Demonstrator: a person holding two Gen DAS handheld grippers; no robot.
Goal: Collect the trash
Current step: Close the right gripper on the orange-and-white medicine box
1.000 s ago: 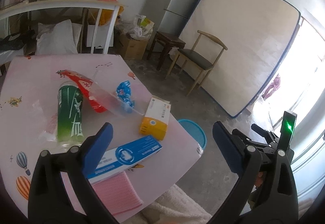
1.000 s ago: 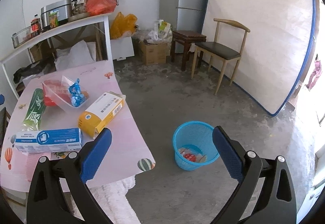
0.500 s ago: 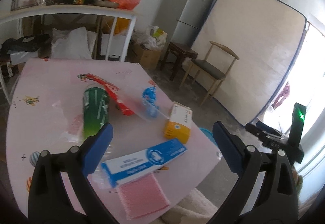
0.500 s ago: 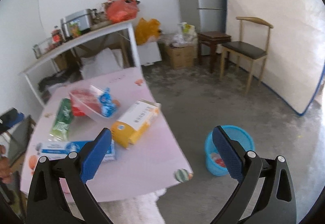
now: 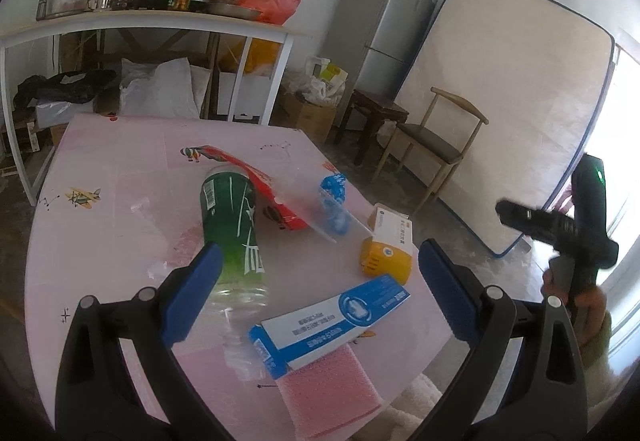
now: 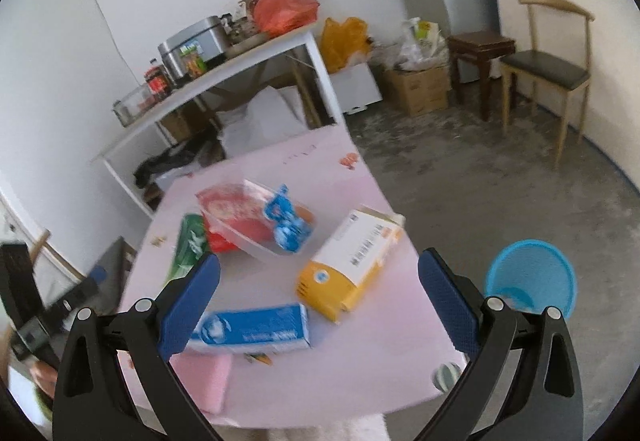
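Note:
On the pink table (image 5: 120,177) lie a green-labelled plastic bottle (image 5: 234,229), a red wrapper (image 5: 256,181), a clear plastic container (image 6: 256,221) with a blue wrapper (image 6: 286,225) in it, a yellow and white box (image 6: 348,261), a blue and white box (image 5: 328,321) and a pink sponge (image 5: 332,393). A blue trash basket (image 6: 530,281) stands on the floor right of the table. My left gripper (image 5: 316,293) is open above the table's near edge, over the blue and white box. My right gripper (image 6: 318,305) is open and empty above the near edge, facing the boxes.
A white shelf table (image 5: 152,25) with a cooker, jars and a red bag stands at the back wall. A fridge (image 5: 380,13), a stool (image 6: 480,45), a wooden chair (image 6: 548,69), cardboard boxes (image 6: 416,89) and a leaning mattress (image 5: 500,101) line the room. White fabric (image 6: 340,429) lies below the table's near edge.
Both grippers have swung left toward the table. The trash now fills the middle of each view, and the basket has slid to the right edge of the right wrist view. Both stay open.

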